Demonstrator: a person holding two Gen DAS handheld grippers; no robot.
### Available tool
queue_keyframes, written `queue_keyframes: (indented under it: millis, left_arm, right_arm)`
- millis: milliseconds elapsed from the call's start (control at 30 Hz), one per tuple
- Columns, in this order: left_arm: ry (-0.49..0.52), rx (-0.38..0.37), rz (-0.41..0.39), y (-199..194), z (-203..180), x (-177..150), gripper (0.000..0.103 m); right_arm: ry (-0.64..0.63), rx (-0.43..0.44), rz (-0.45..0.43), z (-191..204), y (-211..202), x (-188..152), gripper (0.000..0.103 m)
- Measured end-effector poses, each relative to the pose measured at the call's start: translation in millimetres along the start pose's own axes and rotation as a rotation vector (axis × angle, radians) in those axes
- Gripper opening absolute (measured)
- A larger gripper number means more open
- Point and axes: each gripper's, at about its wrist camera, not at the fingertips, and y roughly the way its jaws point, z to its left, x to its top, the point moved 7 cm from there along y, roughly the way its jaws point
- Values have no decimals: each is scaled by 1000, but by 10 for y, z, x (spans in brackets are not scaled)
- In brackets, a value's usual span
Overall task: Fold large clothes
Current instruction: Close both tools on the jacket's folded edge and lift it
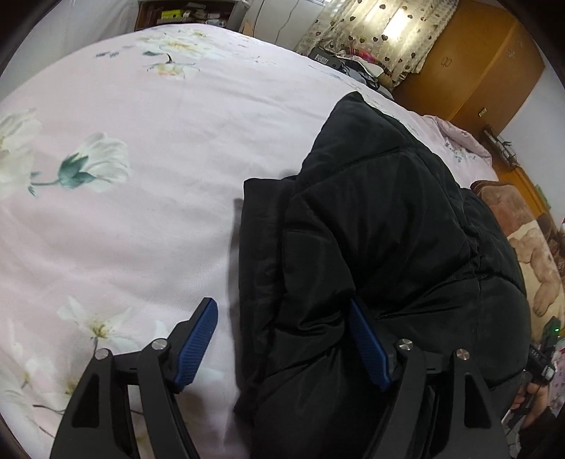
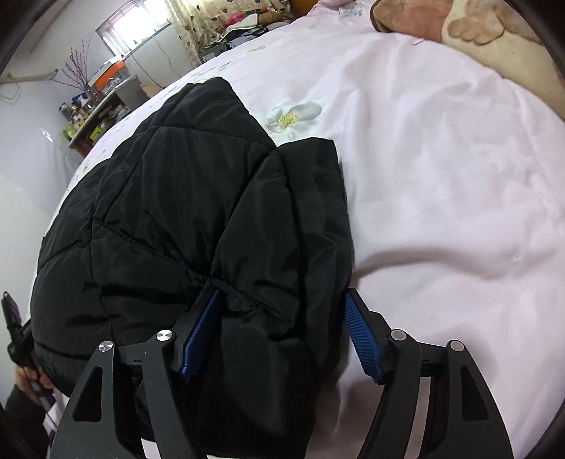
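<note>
Step in hand, as judged: setting the folded jacket down on the bed.

Jacket: one, black, quilted, lying doubled near the bed's edge.

Left gripper: jaws wide, straddling the jacket's near edge, one pad against the fabric, the other clear over the sheet; no grip.

Right gripper: jaws wide around a thick fold; pads beside it, not pinching.

Lift both straight off so you don't drag the fold open.

Grippers: two. Beds: one.

A pale pink bedsheet printed with white flowers covers the bed. A brown plush blanket lies at its edge, near an orange-brown wooden wardrobe and heart-patterned curtains.
</note>
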Motion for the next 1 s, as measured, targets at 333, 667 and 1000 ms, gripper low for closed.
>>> queue_keyframes:
  millis: [333, 667, 1000]
  left_arm:
    - [-50, -159, 53, 67, 23, -1, 77]
    - [-31, -202, 72, 186, 6, 184, 80]
    - [21, -165, 62, 82, -95, 222, 55]
  right_arm:
    - [63, 161, 46, -49, 115, 56, 63]
    - [86, 249, 73, -163, 295, 129, 67]
    - [48, 200, 53, -50, 246, 129, 40]
